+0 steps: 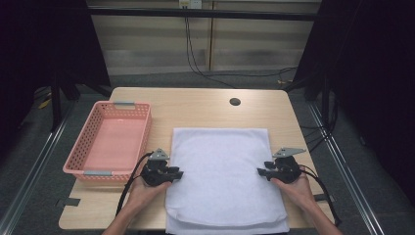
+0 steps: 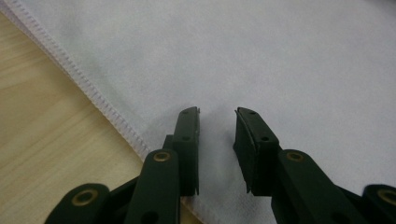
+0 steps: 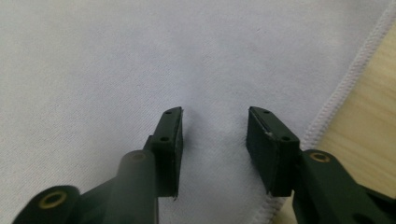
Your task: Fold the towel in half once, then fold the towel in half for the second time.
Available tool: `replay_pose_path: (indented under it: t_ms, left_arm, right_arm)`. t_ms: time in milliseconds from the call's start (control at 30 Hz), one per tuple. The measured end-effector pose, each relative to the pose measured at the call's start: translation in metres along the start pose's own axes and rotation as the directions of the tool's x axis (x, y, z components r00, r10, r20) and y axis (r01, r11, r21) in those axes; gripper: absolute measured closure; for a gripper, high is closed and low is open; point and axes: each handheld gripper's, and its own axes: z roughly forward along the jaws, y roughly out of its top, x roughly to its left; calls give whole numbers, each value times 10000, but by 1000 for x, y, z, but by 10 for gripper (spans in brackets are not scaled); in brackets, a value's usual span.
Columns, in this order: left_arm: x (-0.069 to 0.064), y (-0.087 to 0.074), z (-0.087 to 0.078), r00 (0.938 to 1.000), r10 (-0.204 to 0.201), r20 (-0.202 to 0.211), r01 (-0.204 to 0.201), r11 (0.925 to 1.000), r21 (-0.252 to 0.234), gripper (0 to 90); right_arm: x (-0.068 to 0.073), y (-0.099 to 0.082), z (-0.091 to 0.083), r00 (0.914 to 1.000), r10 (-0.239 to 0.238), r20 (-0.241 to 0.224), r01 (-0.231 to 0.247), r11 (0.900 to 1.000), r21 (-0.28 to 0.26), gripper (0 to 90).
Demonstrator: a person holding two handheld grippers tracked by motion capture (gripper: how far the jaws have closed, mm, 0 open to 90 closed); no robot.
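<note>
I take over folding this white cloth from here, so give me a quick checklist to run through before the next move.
1. Left gripper over the cloth's left edge, jaws apart: ok.
2. Right gripper over the right edge, jaws apart: ok.
3. Cloth pinched between the jaws: not ok, neither grips fabric.
4. White cloth lying flat on the table: ok, though its near edge overhangs.
5. Pink basket apart from the cloth: ok.

Left hand-held gripper (image 2: 217,116) over a white cloth (image 2: 261,60), black jaws parted with bare fabric showing in the gap, nothing clamped. Stitched hem (image 2: 88,88) of the cloth running diagonally from upper left toward the jaws. Light wooden surface (image 2: 42,135) exposed beyond the hem at left.
</note>
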Motion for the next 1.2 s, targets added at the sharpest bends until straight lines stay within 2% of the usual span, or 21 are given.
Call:
replay_pose_path:
  t_ms: [67,200,267,300,367,433,467,533,633,700,767,833,867,900,933,1000,1033,1067,1100,1133,1200]
  left_arm:
    - [-4,-2,-1,9999,46,130,-46,10000,24,702]
    - [-9,-4,-2,9993,9,378,-13,9999,105,702]
    - [-13,-6,-3,9987,23,513,-31,9999,154,700]
    - [-16,-7,-3,9981,5,623,-15,9999,161,699]
    - [-22,-11,-5,9964,297,798,-316,9992,227,697]
    - [-26,-15,-9,9946,259,1003,-289,9992,288,691]
    - [-30,-17,-11,9950,342,937,-375,9987,333,691]
    - [-36,-20,-13,9930,477,1080,-520,9979,377,673]
    - [-42,-24,-18,9915,401,1236,-472,9974,552,658]
    - [-46,-26,-20,9885,175,1503,-286,9970,722,658]
    - [-51,-27,-21,9865,386,1590,-529,9948,869,656]
    - [-54,-27,-23,9879,154,1542,-250,9979,603,665]
    - [-52,-26,-23,9844,-22,1761,-76,9985,546,664]
    - [-50,-24,-22,9868,43,1621,-142,9981,599,661]
    - [-49,-22,-22,9930,96,1177,-152,9988,468,659]
    - [-40,-12,-20,9941,30,1086,-43,9999,118,642]
    - [-37,-7,-18,9972,157,728,-158,9999,7,635]
    - [-32,-1,-15,9982,145,588,-138,9998,-130,635]
    - [-27,4,-12,9979,134,632,-125,9998,-144,634]
    - [-23,9,-8,9987,277,439,-267,9994,-223,632]
    - [-11,20,1,9989,283,367,-275,9993,-240,631]
  right_arm:
    - [-4,-3,-3,9997,200,-140,-201,9998,-65,634]
    - [-1,-10,-11,9994,327,-143,-326,9994,84,634]
    - [2,-15,-16,9996,215,-175,-212,9996,172,634]
    - [3,-17,-19,9989,384,-276,-378,9991,216,634]
    - [4,-22,-24,9988,377,-326,-368,9989,285,632]
    - [2,-25,-28,9972,474,-575,-455,9984,332,633]
    - [0,-26,-29,9961,545,-700,-526,9982,288,633]
    - [2,-27,-30,9959,577,-703,-554,9979,343,629]
    - [11,-31,-35,9970,368,-682,-330,9979,558,629]
    - [16,-38,-43,9967,400,-709,-353,9972,664,630]
    - [23,-46,-52,9968,374,-707,-316,9962,813,629]
    - [26,-54,-58,9955,279,-907,-206,9966,800,624]
    - [27,-55,-60,9952,366,-910,-292,9963,814,612]
    - [27,-55,-60,9946,314,-992,-238,9968,765,574]
    - [26,-54,-60,9955,195,-929,-136,9979,639,546]
    - [20,-46,-59,9987,163,-492,-160,9999,49,531]
    - [14,-39,-58,9993,207,-322,-216,9993,-297,527]
    - [7,-32,-56,9996,267,-102,-273,9976,-643,533]
    - [-2,-24,-54,9998,177,127,-165,9960,-876,537]
    - [-11,-15,-51,9989,246,402,-203,9943,-1048,534]
    - [-31,0,-41,9978,483,464,-419,9908,-1286,511]
